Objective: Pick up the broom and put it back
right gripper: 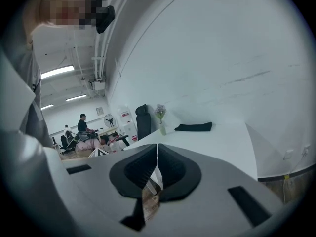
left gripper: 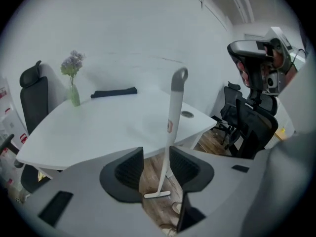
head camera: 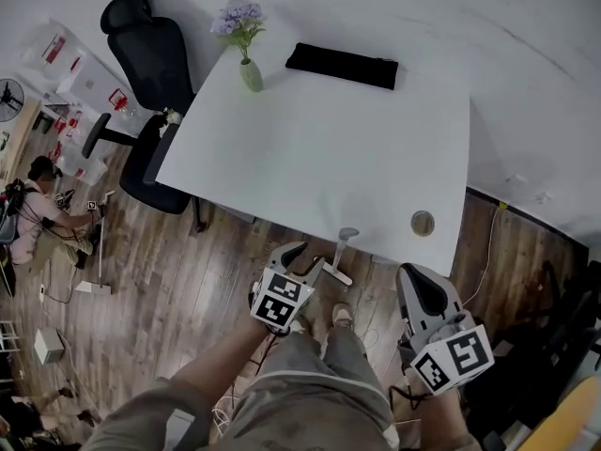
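Note:
The broom (head camera: 340, 250) is a slim white stick with a small flat head on the wood floor; it stands nearly upright, leaning at the white table's (head camera: 310, 148) near edge. In the left gripper view the broom (left gripper: 174, 112) rises past the table edge, seen through the gap between my jaws but beyond them. My left gripper (head camera: 299, 255) (left gripper: 156, 154) is open, its pads clear of the handle. My right gripper (head camera: 413, 278) hovers right of the broom near the table corner. In its own view the right gripper (right gripper: 157, 154) is shut, with nothing between the pads.
On the table stand a green vase of flowers (head camera: 250, 73) and a black pouch (head camera: 342, 65), with a round cable grommet (head camera: 423, 222) near the corner. A black office chair (head camera: 146, 73) sits at the table's left. More black chairs (left gripper: 252, 127) stand right. A person (head camera: 38, 209) sits far left.

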`<state>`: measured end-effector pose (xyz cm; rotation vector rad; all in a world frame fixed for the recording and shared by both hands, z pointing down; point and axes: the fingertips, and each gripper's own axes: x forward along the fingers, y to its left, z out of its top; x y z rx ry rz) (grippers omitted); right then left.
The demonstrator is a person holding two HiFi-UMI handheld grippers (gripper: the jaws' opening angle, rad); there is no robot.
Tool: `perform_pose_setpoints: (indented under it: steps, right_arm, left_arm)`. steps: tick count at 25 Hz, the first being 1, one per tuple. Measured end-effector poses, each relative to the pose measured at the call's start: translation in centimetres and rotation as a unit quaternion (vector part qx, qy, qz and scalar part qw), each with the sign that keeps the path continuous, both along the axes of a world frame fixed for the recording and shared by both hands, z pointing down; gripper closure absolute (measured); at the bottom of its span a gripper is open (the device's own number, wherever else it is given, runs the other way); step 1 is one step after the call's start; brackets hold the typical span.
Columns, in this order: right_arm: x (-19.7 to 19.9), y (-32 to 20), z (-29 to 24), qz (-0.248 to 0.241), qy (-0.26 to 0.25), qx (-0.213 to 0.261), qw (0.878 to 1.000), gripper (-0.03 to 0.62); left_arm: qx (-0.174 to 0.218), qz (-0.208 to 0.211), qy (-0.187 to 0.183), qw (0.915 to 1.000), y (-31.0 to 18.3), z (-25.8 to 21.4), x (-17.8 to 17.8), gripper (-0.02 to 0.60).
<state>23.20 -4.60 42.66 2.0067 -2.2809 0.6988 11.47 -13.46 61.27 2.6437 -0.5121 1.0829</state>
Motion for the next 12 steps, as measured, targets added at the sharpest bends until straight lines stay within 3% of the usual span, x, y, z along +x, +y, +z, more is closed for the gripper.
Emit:
perform_pose_setpoints:
  steps: [6,12]
  right_arm:
    - [-2.0,-0.9,-4.7,-0.032,0.021,0.029,0.999,0.562]
    - [-4.0,-1.4,-9.5,-0.059,0.035,0.057,0.996,0.562]
  left_arm:
    - [0.033,-0.019,0.039,0.9985,-1.3,-7.7,-2.0,0.464]
    - [0.063,-0.057,0.115,0.9898,-1.7,-16.4,-4.1,0.49]
